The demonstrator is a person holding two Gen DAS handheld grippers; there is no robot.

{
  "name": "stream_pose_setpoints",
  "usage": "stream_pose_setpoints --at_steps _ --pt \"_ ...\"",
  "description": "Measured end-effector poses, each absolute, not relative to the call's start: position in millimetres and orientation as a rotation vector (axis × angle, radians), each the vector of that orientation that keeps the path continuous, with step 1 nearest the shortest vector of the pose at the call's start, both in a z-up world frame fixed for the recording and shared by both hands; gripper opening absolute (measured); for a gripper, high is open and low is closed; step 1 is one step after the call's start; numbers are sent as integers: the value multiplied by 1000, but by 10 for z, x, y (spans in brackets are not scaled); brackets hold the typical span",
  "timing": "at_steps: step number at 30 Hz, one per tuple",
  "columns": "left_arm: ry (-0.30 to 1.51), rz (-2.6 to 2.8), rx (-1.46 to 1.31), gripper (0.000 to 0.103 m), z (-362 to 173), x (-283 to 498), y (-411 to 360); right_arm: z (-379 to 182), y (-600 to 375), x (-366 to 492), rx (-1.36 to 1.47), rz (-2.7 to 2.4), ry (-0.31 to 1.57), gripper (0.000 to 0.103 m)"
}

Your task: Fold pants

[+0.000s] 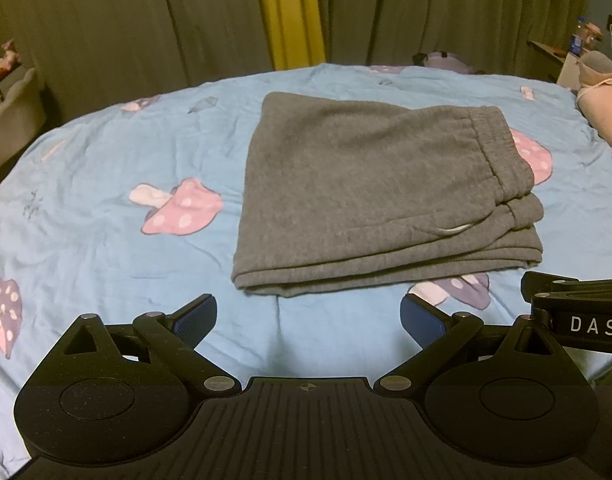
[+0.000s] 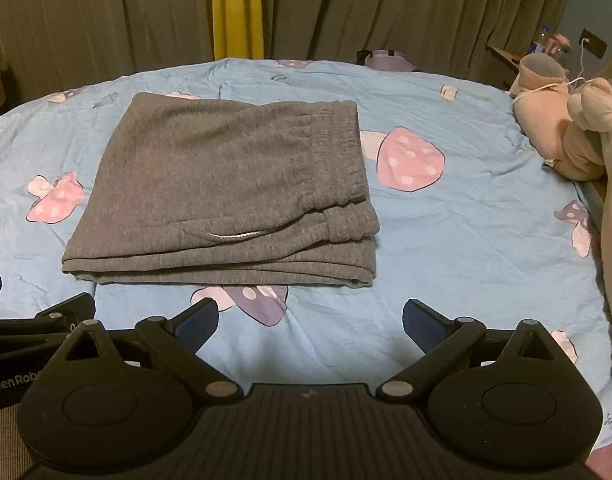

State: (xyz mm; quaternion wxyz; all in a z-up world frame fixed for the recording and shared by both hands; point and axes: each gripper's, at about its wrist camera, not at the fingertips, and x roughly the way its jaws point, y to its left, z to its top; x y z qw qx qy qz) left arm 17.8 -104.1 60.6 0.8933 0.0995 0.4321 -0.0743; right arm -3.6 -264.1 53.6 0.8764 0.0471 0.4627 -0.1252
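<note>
A pair of grey fleece pants with an elasticated waistband (image 1: 382, 196) (image 2: 226, 196) lies folded into a thick, flat rectangle on a bed covered by a light blue sheet printed with pink and purple mushrooms (image 1: 106, 184) (image 2: 466, 232). The waistband runs along the right edge of the stack, with a second ribbed band tucked just below it, and a thin white strip shows at a pocket opening near the front right. The layered folded edges face the near side.

The left hand-held gripper (image 1: 308, 316) hovers above the sheet on the near side of the pants, its blue-padded fingers spread wide apart and empty. The right hand-held gripper (image 2: 310, 320) sits just beside it to the right, likewise released with nothing between its pads. Neither touches the fabric.

Olive-green curtains with a yellow strip (image 1: 286, 12) hang behind the far edge of the bed. A pale pink plush toy (image 2: 562, 136) rests at the far right.
</note>
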Motion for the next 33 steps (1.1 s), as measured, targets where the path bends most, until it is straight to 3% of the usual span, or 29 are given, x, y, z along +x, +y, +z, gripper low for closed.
stream_pose_setpoints --at_steps 33 --pt "889 -164 228 101 629 162 -1092 571 -2695 -57 91 -265 964 99"
